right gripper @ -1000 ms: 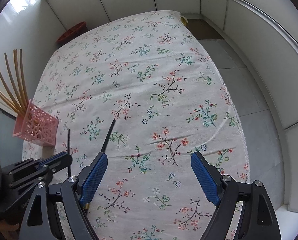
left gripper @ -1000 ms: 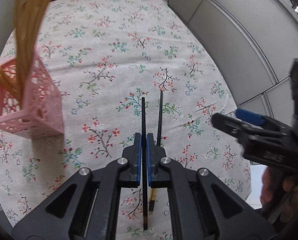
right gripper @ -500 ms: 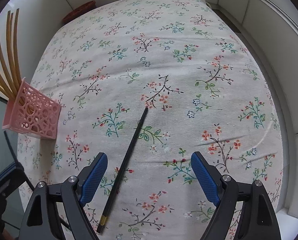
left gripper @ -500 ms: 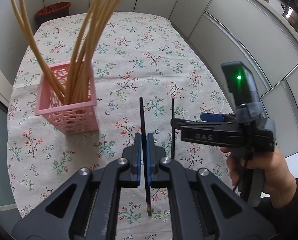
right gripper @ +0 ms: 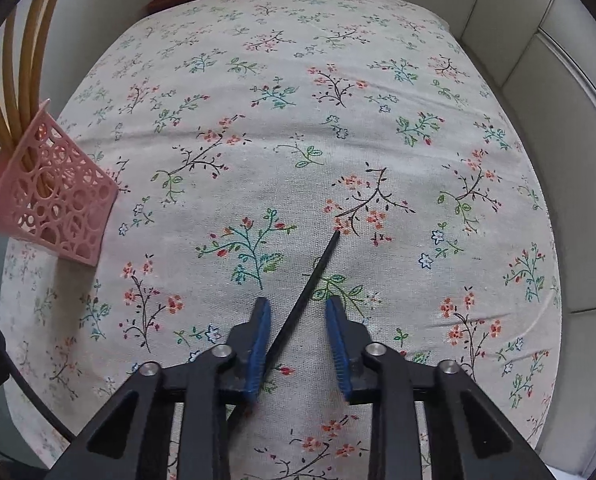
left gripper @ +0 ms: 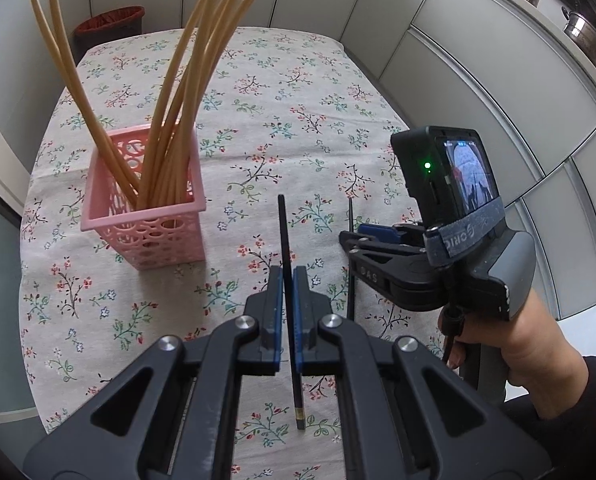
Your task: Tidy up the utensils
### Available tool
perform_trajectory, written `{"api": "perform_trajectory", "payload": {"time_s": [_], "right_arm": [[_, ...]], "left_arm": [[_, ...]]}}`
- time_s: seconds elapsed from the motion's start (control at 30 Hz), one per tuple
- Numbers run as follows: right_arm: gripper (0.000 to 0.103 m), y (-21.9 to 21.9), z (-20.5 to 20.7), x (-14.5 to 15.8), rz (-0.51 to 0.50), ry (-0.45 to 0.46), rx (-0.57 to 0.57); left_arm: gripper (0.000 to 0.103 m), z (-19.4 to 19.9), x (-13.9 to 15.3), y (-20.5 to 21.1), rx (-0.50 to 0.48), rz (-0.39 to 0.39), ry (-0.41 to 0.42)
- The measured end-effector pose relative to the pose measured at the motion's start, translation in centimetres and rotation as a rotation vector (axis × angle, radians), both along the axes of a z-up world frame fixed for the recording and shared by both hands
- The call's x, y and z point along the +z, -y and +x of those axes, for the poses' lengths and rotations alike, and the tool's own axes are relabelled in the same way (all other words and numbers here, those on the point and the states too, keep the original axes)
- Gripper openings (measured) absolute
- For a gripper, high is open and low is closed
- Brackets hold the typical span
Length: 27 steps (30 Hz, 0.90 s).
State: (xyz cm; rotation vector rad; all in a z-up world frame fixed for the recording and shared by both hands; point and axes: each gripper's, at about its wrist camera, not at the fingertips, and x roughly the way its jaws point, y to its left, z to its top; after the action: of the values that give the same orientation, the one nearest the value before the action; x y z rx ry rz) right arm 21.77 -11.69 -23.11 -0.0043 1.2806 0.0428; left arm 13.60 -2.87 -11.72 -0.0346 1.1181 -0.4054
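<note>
Bright, even daylight, soft shadows, sharp focus, strong fisheye edge curvature.

Woven floral tablecloth [right gripper: 338, 128], perforated pink plastic basket [left gripper: 146, 216], matt black chopstick [right gripper: 314, 276].

left tool [left gripper: 285, 316]: black arms, blue pads, silver screws | right tool [right gripper: 298, 344]: same build, "DAS" marking, grey strap | hand [left gripper: 514, 344]: bare skin, dark sleeve

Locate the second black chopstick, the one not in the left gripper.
In the right wrist view, the second black chopstick lies on the tablecloth between the open jaws of the right gripper, right of the pink basket.
</note>
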Motion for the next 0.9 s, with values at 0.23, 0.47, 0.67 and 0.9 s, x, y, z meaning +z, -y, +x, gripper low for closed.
{"api": "perform_trajectory", "payload": {"time_s": [0.23, 0.47, 0.67, 0.9], "right_arm": [[0.005, 1.8, -0.5, 0.4, 0.087, 0.005, -0.022], [0.005, 3.8, -2.4, 4.5, 0.148, 0.121, -0.017], [0.005, 5.0, -5.2, 9.0, 0.200, 0.253, -0.023], [0.005, 5.6, -7.1, 13.9, 0.230, 0.426, -0.035]], "left_arm": [[0.006, -0.2, 0.5, -0.1, 0.012, 0.005, 0.025], [0.005, -0.9, 2.5, -0.2, 0.027, -0.007, 0.111], [0.005, -1.9, 4.7, 0.1, 0.026, -0.030, 0.212], [0.005, -2.9, 7.5, -0.2, 0.059, -0.071, 0.354]]}}
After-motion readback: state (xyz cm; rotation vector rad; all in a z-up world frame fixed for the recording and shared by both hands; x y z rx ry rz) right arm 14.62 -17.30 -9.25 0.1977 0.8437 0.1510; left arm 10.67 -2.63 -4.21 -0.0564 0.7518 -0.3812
